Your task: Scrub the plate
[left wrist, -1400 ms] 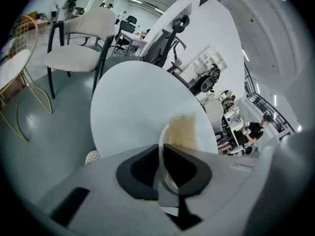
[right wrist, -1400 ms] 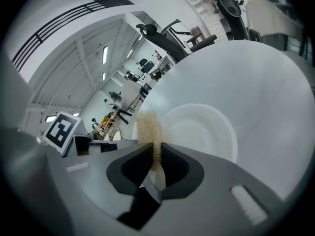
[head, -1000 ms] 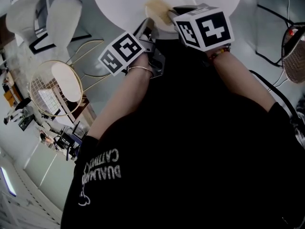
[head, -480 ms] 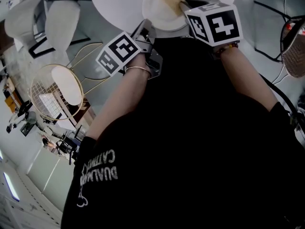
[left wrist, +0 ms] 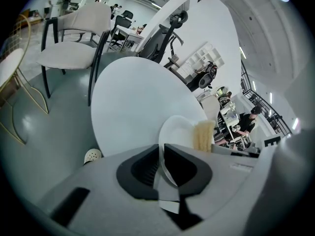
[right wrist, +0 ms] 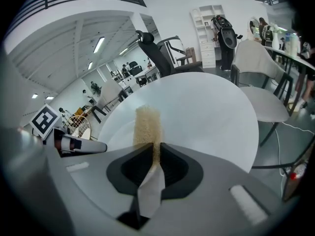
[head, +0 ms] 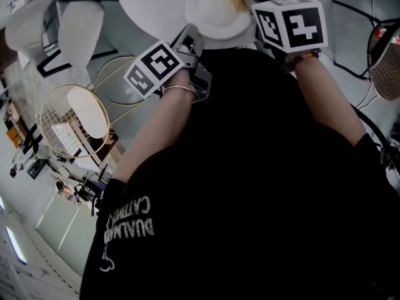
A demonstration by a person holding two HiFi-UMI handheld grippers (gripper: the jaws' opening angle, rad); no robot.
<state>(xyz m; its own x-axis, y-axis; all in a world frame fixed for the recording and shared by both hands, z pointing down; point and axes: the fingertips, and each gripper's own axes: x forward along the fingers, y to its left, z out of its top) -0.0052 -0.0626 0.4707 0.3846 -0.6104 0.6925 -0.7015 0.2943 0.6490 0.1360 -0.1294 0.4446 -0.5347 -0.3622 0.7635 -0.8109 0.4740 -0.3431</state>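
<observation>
Over a round white table [head: 150,5], open office, left fingers [left wrist: 140,168] pinching plate [head: 212,14], right fingers [right wrist: 130,168] pinching sponge [right wrist: 147,127]

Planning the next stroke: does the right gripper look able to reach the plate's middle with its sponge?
Probably yes: the plate is bare, the left gripper pinches only its rim, the sponge is at its edge.

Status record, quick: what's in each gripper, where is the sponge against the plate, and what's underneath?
left gripper: shut on the near rim of the plate
right gripper: shut on the sponge
sponge: yellowish strip, at the plate's far edge on the right gripper's side
plate: white, no visible residue
underneath: round white table; whether the plate touches it cannot be told
</observation>
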